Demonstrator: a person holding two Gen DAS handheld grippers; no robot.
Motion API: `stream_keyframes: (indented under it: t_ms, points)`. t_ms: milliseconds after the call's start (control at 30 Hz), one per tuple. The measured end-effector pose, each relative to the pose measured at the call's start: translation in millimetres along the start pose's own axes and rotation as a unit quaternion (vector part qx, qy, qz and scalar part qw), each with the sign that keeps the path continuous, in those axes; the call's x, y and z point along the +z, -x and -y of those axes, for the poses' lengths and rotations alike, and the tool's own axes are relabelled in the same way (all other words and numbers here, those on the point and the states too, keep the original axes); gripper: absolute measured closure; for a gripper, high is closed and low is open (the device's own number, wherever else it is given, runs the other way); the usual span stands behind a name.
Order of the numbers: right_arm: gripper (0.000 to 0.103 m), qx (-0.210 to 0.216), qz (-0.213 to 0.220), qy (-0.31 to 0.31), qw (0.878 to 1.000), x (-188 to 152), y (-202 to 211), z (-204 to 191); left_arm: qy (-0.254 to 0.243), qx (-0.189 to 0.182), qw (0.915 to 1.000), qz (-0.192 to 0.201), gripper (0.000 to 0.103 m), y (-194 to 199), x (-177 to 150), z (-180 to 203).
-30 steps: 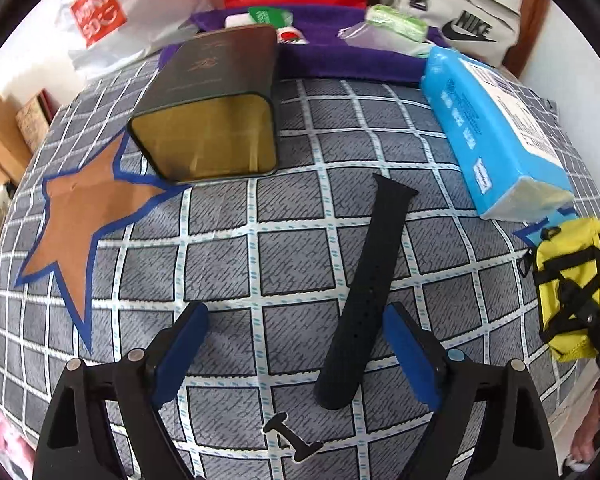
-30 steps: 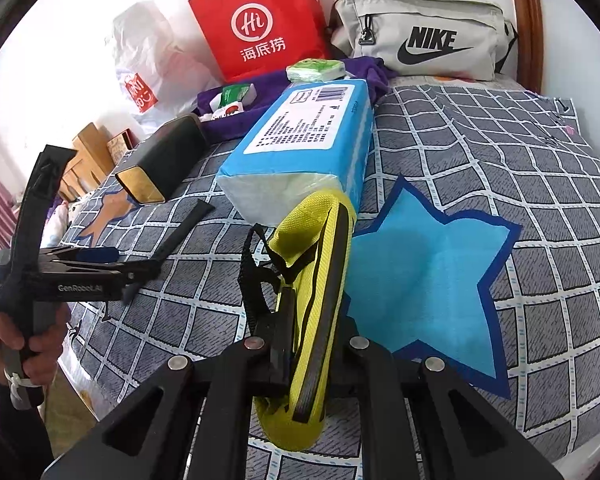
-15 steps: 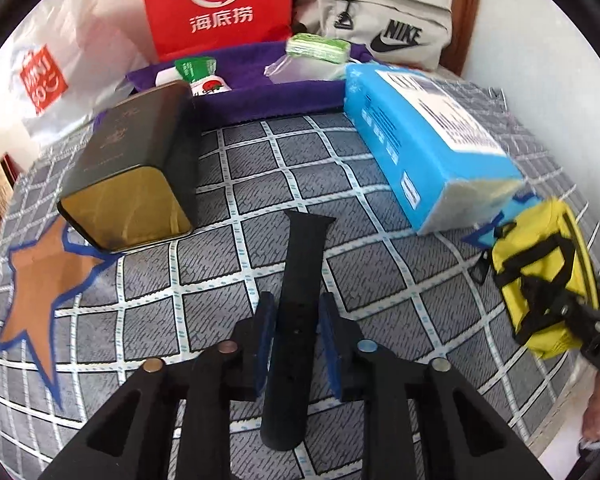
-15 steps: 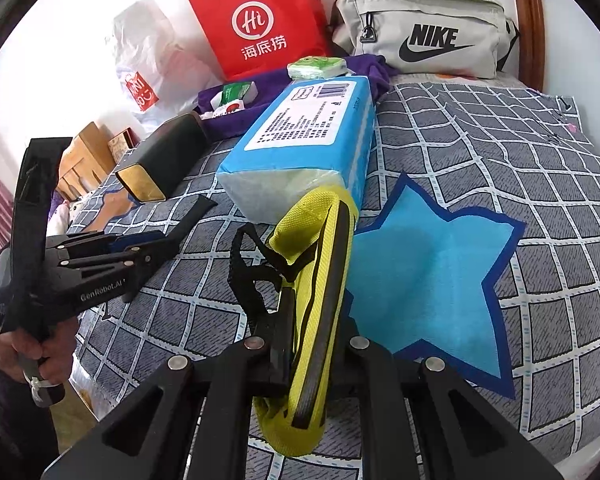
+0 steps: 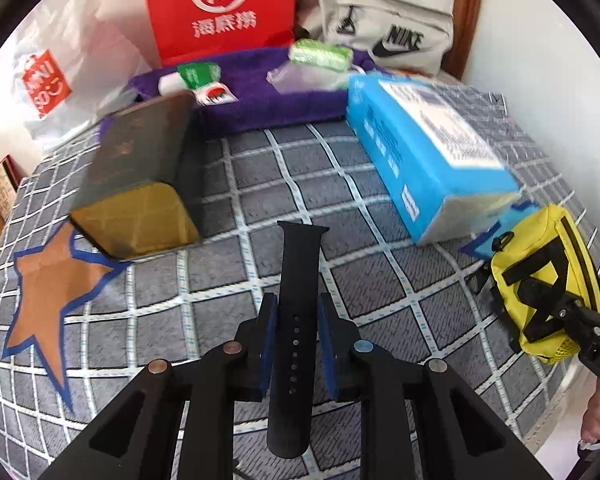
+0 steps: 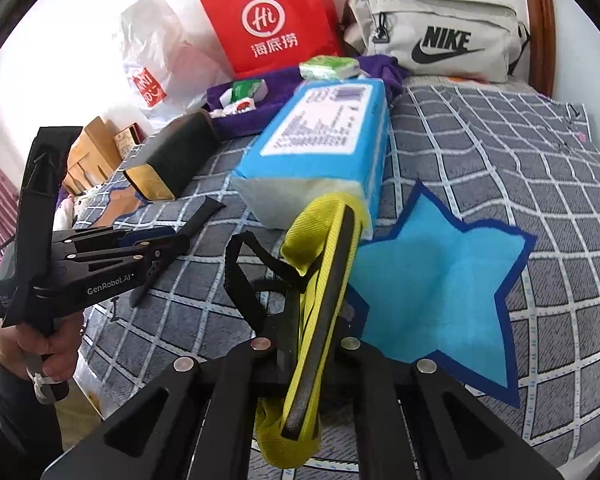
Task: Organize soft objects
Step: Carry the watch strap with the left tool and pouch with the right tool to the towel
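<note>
While the left claw (image 5: 294, 344) pinched the strap (image 5: 298, 320) mid-length and the right claw (image 6: 308, 344) pinched the pouch (image 6: 320, 280), lifting slowly seemed wise, since the strap's ends overhung.

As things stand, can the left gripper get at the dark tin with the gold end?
Probably not yet: the left gripper is shut on the black watch strap. The path to the dark tin over the checked bedspread looks clear.
</note>
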State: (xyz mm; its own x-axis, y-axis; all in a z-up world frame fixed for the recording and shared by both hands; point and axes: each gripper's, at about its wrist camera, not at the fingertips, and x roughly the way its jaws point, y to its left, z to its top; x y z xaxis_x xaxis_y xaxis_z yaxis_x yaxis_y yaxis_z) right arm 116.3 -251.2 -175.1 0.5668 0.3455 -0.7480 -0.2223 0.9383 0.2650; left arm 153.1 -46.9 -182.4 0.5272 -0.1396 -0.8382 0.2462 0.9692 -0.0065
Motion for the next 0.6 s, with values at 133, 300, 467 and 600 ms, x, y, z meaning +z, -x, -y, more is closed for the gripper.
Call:
stream_keyframes:
  t_ms: [133,300,467,600]
  points:
    - [0.098,0.007,0.009,0.006,1.0,7,11,-4,0.023,-0.013,0.9996,0.014,0.084,18,6,-12]
    - [0.098,0.013,0.02,0.013,1.0,15,24,-12,0.037,-0.023,0.9986,0.028,0.084,36,8,-21]
    - [0.098,0.017,0.034,0.023,0.999,24,38,-21,0.051,-0.018,0.9977,0.039,0.084,47,13,-31]
    - [0.098,0.011,0.042,0.027,0.999,33,43,-24,0.061,-0.01,0.9969,0.049,0.084,56,20,-41]
